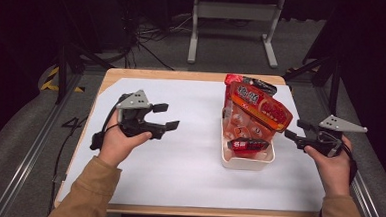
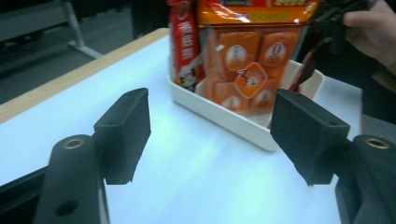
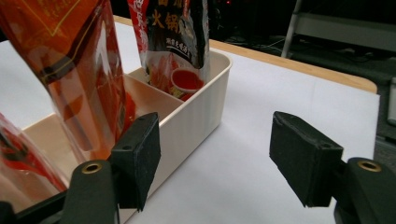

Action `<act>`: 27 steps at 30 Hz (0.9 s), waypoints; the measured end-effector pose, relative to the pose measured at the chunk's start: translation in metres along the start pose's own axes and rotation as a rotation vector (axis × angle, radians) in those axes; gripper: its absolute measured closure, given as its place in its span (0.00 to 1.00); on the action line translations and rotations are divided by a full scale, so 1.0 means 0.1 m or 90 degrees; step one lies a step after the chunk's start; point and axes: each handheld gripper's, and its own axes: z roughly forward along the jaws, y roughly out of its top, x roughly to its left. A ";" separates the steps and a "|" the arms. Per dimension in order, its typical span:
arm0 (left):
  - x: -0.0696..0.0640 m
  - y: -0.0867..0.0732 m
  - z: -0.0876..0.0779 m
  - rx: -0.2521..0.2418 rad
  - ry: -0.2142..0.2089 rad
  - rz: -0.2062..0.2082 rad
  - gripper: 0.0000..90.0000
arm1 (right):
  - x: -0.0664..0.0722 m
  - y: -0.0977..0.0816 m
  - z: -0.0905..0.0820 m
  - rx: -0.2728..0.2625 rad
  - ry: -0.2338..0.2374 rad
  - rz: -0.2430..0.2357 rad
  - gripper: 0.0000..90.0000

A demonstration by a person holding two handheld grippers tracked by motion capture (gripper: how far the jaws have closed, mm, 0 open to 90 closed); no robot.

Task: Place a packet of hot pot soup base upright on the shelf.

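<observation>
1. On the white-covered wooden table [image 1: 142, 186], towards its right half, a cream plastic bin [image 1: 246, 160] with inner dividers is seen, packed with upright snack packets.
2. A large orange foil bag of small wrapped pieces [image 1: 257, 108] is stood in the bin's middle, a red-and-black sauce pouch [image 3: 175, 37] in its far compartment, and a small dark red packet [image 1: 248, 145] at its near end.
3. The left gripper [image 1: 166, 116] is held well apart from the bin, over bare table; its jaws are spread wide and nothing is between them.
4. The right gripper [image 1: 295, 130] is held just beside the bin's right wall, also released and empty; in the right gripper view one black pad [image 3: 137, 158] is seen close against the cream wall, though contact cannot be confirmed.
5. The step in hand is judged to be a pause after packing, with both hands free.
6. If another packet is to be added or the bin shifted, the next move would call for a careful approach, so that the leaning orange bag is not tipped.
</observation>
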 end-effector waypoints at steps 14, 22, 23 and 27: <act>0.07 -0.38 -0.32 0.014 0.065 -0.007 0.23 | 0.02 -0.03 0.03 0.022 0.028 0.004 0.32; 0.09 -0.62 -0.34 0.006 0.076 -0.027 0.20 | 0.04 -0.06 0.06 0.021 0.037 0.006 0.31; 0.10 -0.64 -0.33 0.006 0.079 -0.027 0.19 | 0.04 -0.06 0.06 0.019 0.038 0.005 0.31; 0.14 -0.77 -0.30 0.011 0.084 -0.035 0.17 | 0.03 -0.09 0.07 0.014 0.041 0.010 0.30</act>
